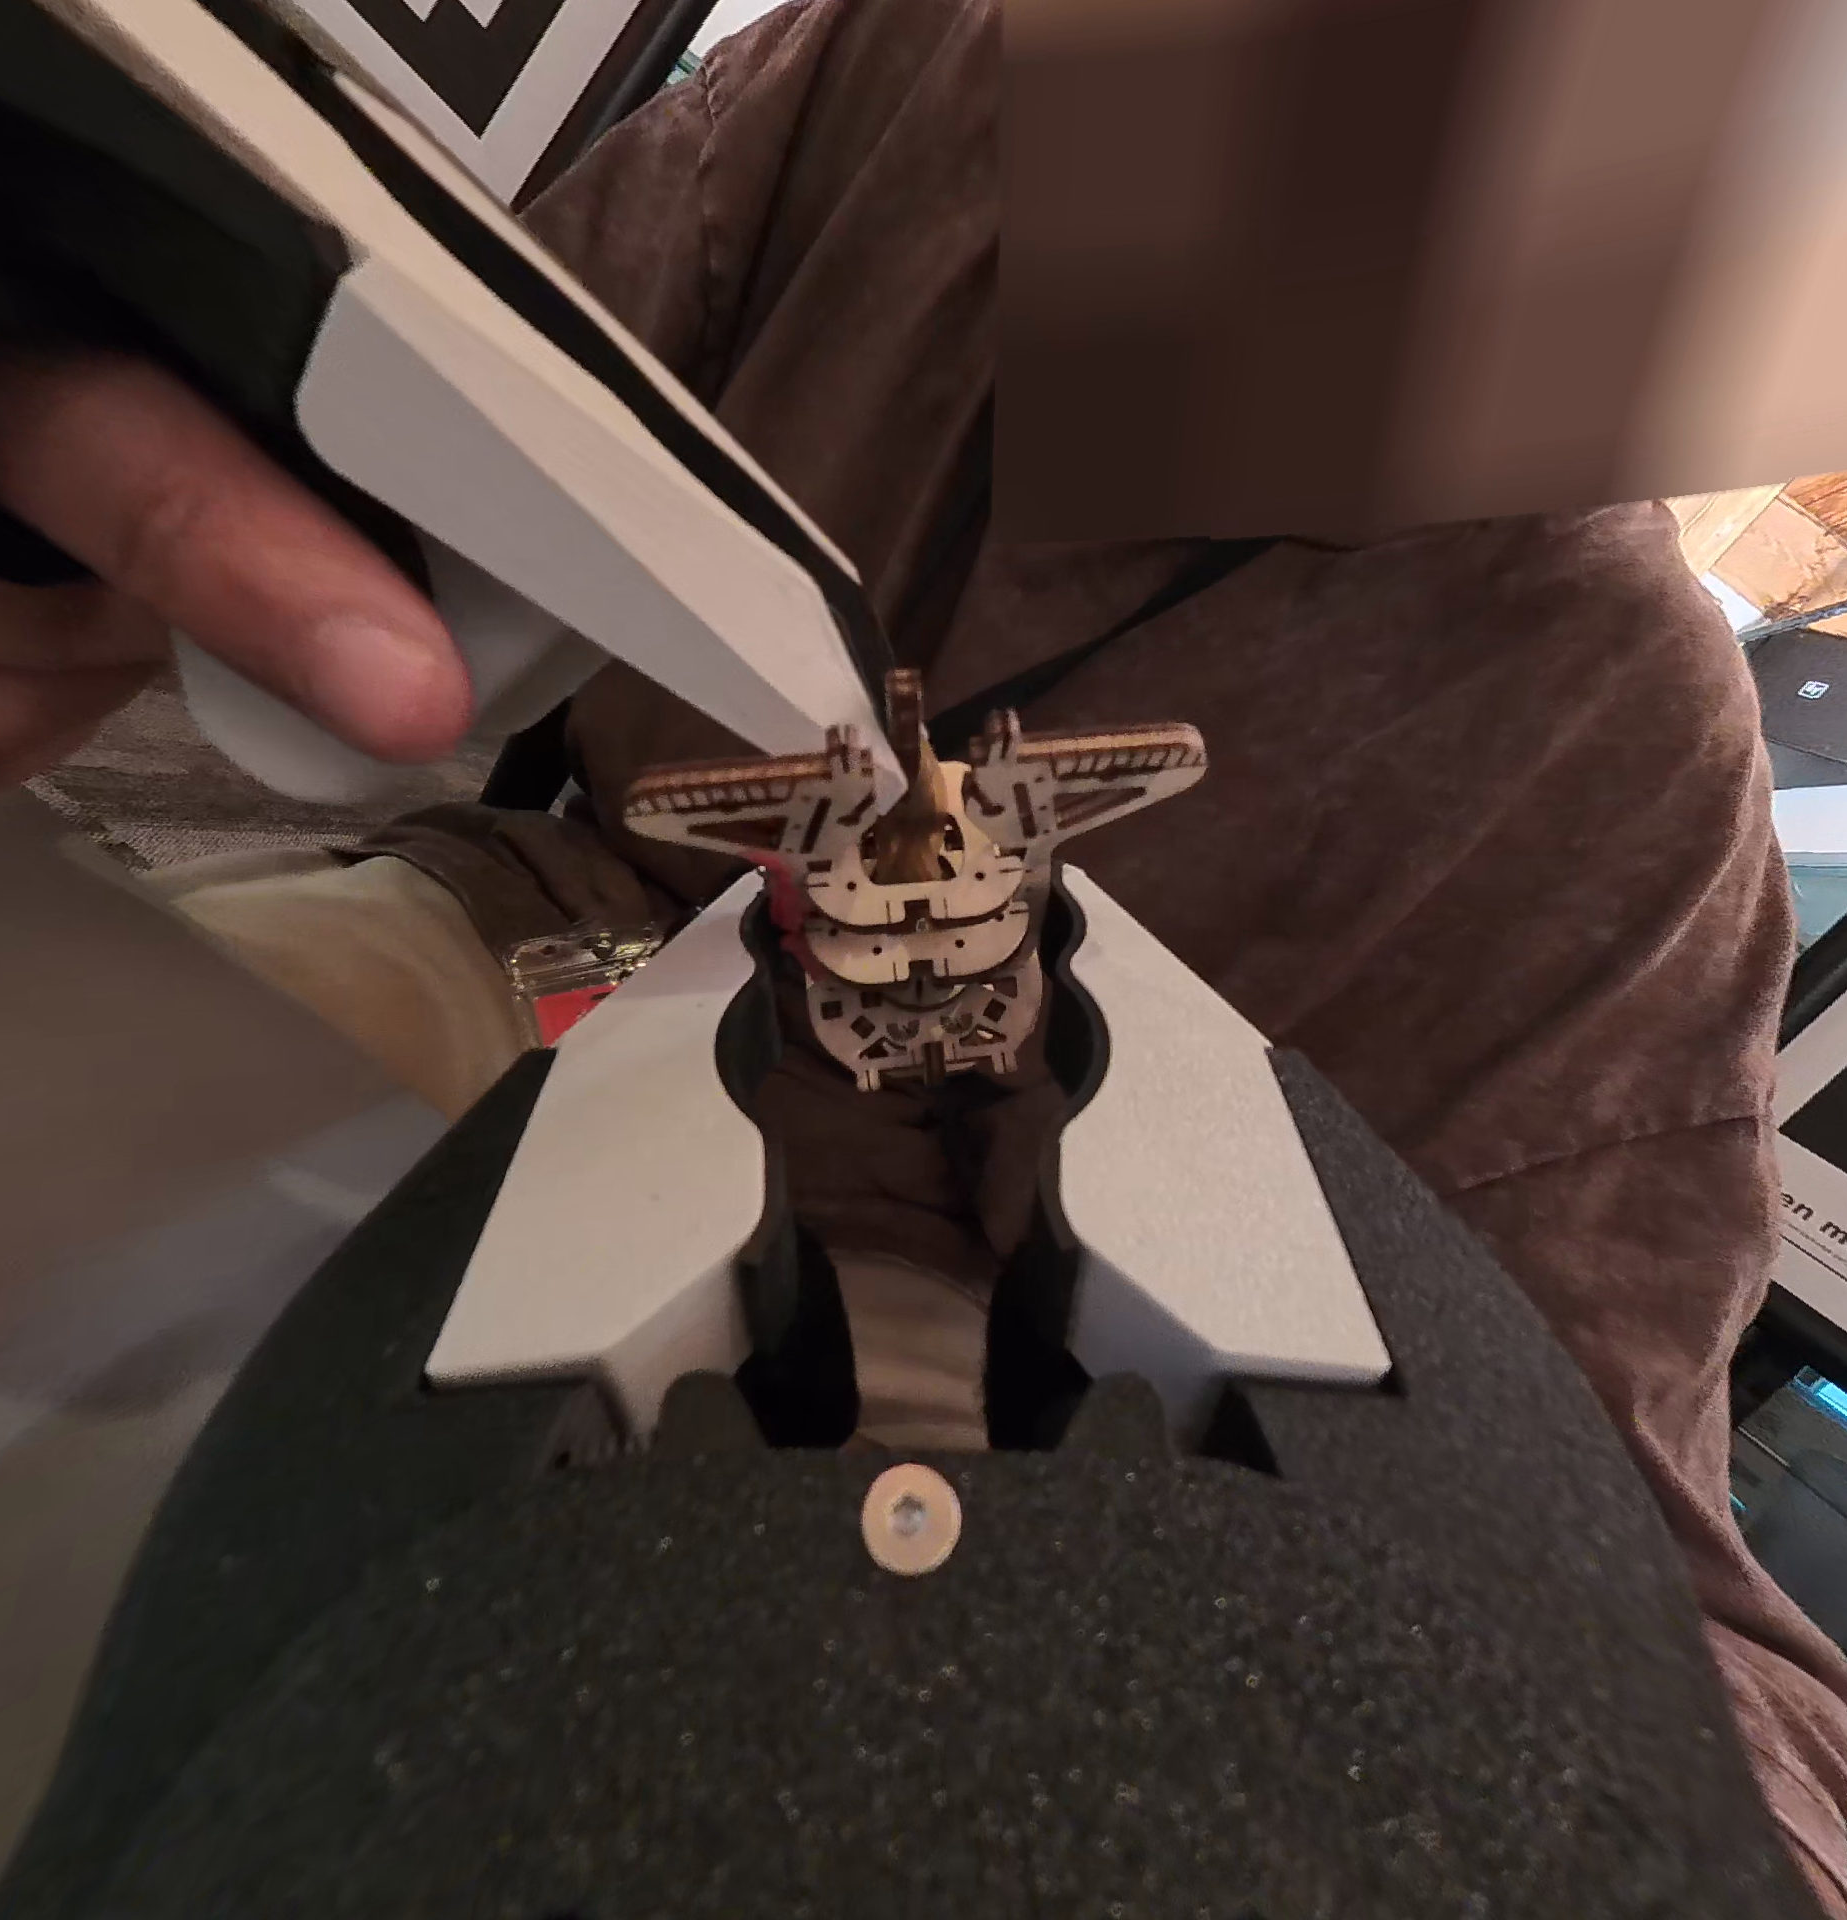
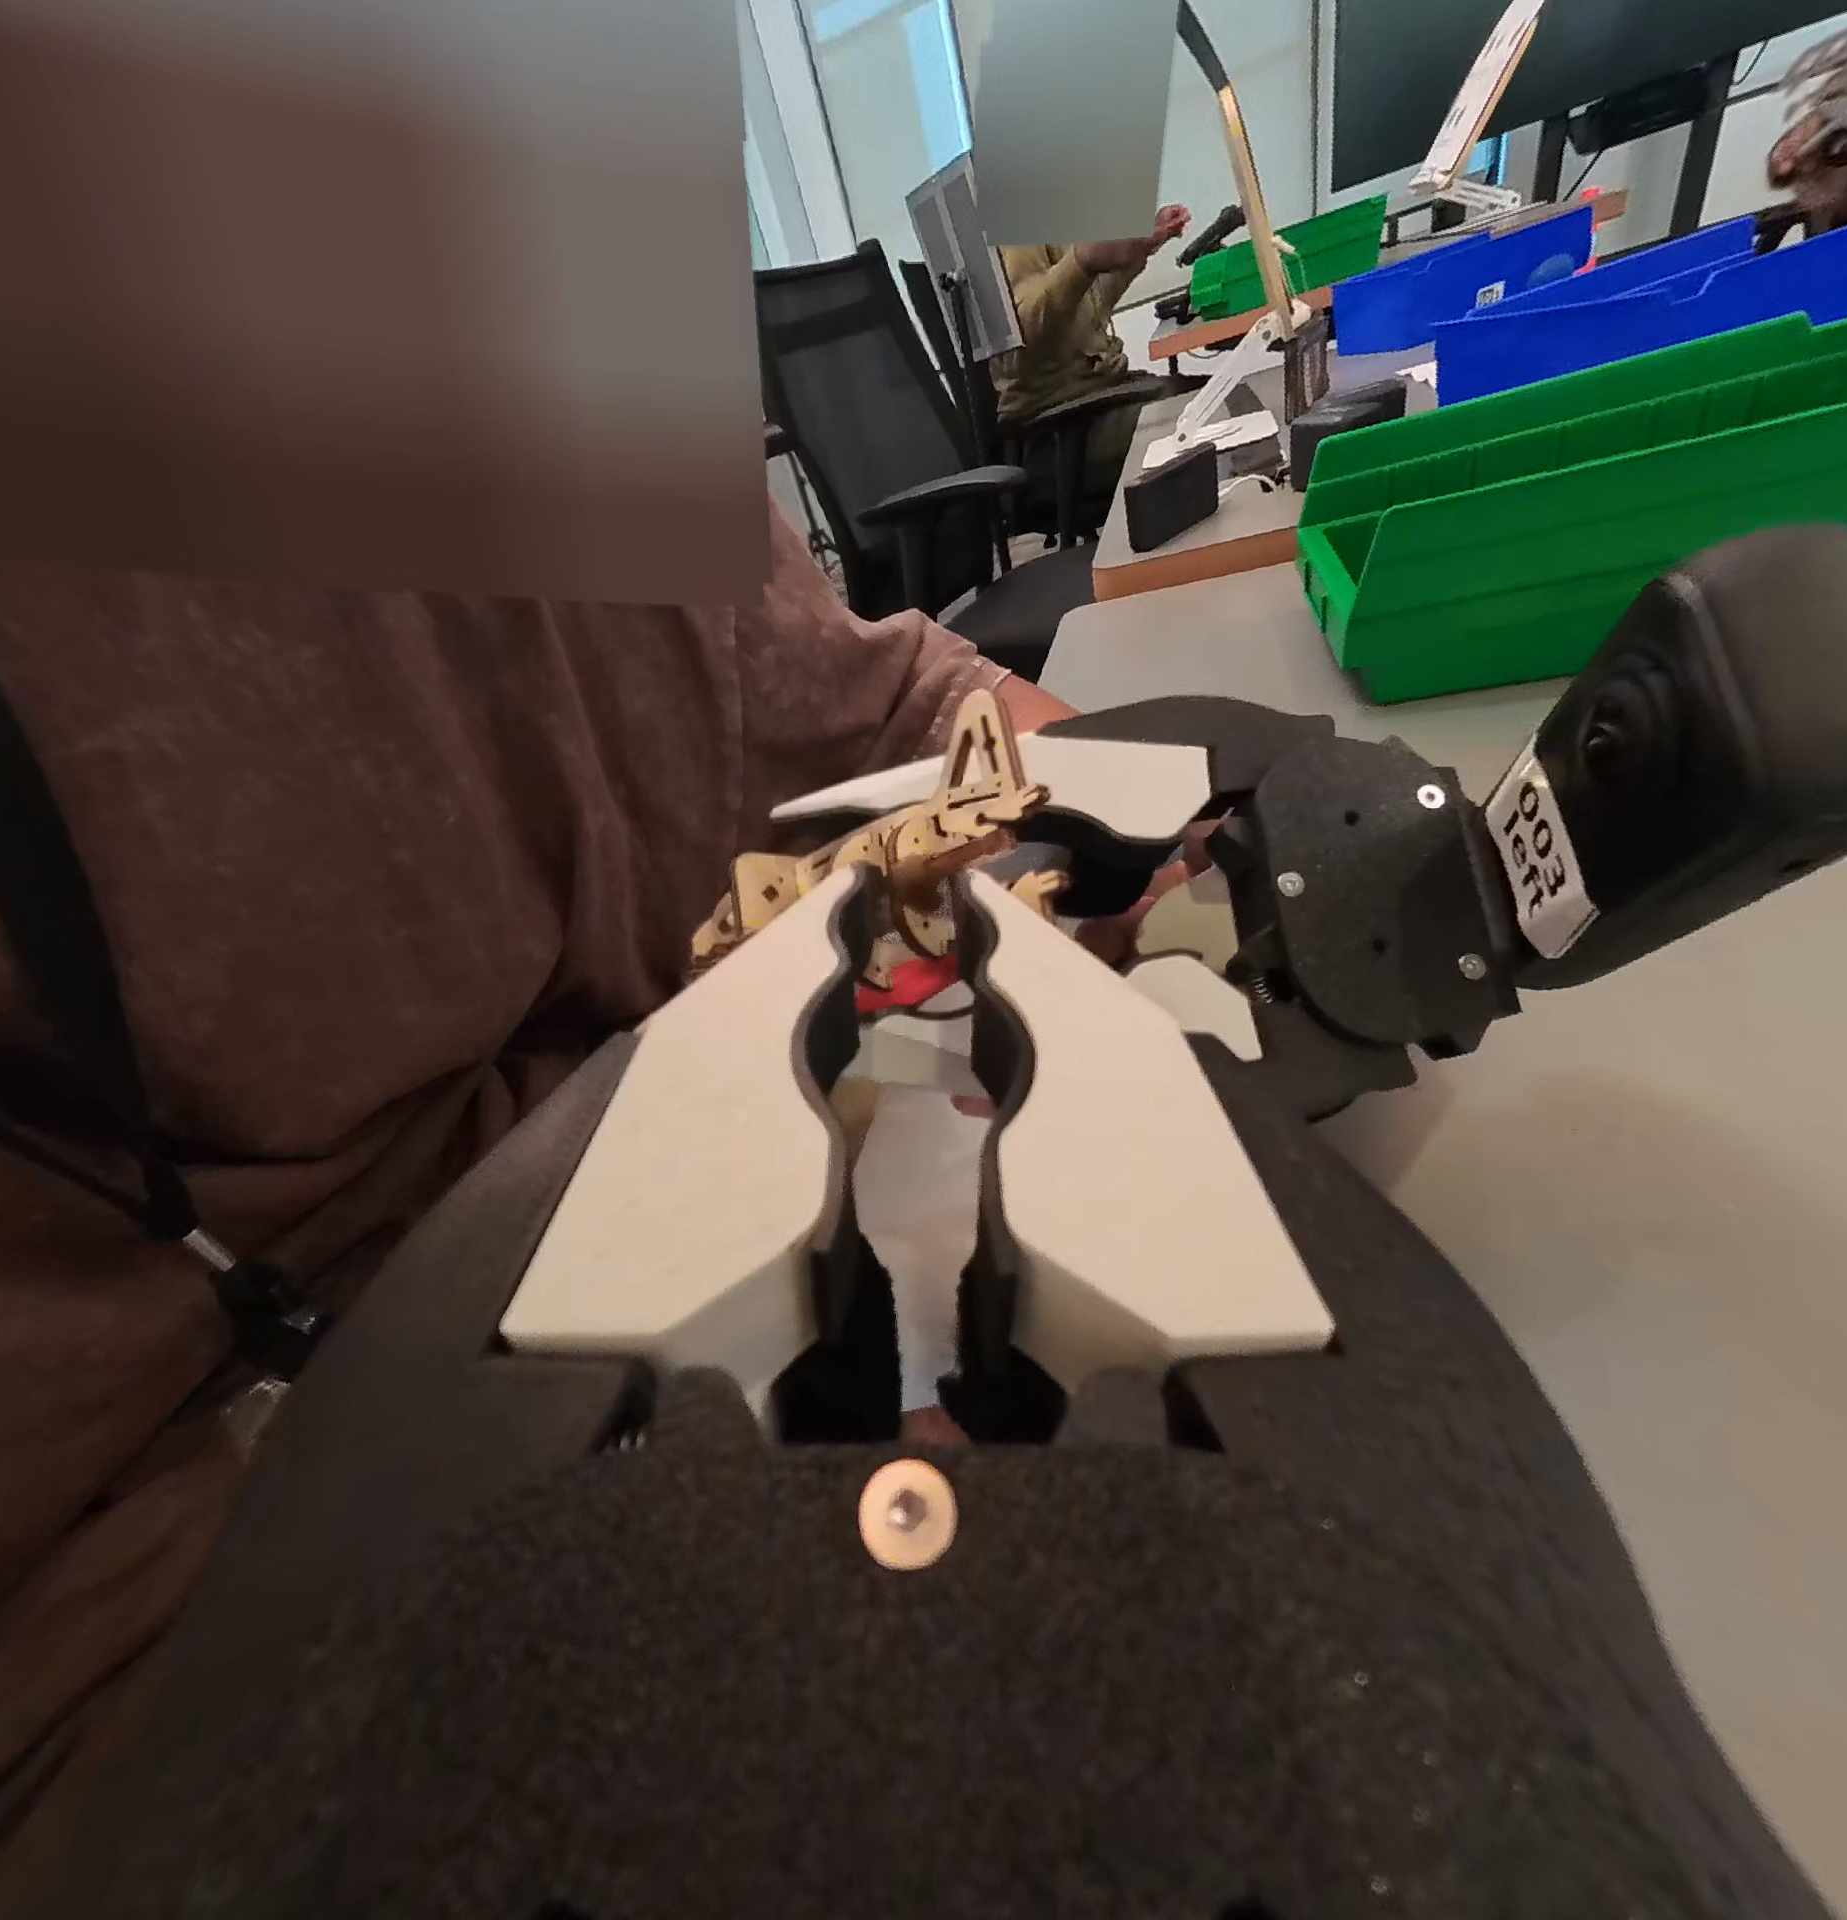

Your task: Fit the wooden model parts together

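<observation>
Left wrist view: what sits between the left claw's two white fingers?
The wooden model, winged and layered, fills the gap near the fingertips; the right claw reaches its top. A red bit shows at its left edge.

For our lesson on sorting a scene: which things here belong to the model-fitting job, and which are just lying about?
In the job:
wooden plane model
small wooden part
left gripper
right gripper

Lying about:
green bins
blue bins
office chair
</observation>
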The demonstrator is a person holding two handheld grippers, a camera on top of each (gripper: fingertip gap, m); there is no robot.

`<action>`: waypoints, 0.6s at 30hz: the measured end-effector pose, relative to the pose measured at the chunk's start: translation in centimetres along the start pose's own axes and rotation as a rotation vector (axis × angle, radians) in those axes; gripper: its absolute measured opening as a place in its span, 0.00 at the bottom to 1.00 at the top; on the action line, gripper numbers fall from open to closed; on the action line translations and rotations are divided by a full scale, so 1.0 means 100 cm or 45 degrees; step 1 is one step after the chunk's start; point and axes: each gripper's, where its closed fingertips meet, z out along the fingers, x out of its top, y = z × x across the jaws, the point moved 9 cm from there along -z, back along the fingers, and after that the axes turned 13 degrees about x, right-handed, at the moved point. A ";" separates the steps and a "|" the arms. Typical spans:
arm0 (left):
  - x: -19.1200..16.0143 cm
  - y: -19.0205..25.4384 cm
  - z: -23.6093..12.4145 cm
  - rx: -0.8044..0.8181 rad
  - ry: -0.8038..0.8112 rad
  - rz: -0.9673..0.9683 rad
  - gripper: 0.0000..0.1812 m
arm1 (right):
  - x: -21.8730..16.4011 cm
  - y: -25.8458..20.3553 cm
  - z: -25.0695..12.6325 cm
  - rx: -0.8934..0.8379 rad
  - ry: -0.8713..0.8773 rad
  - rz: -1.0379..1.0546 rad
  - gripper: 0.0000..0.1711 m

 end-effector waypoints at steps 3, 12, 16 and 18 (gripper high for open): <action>0.000 0.000 0.000 0.000 0.006 0.005 0.26 | 0.001 0.001 0.000 0.005 0.007 0.019 0.05; 0.000 -0.001 -0.001 0.013 0.007 -0.005 0.26 | -0.002 0.000 -0.003 0.013 0.009 0.016 0.01; 0.001 -0.001 -0.001 0.017 0.009 -0.011 0.26 | 0.001 -0.002 -0.004 -0.008 -0.035 -0.035 0.00; 0.000 -0.001 0.000 0.018 -0.001 -0.007 0.26 | 0.001 -0.003 -0.004 -0.002 -0.052 -0.048 0.00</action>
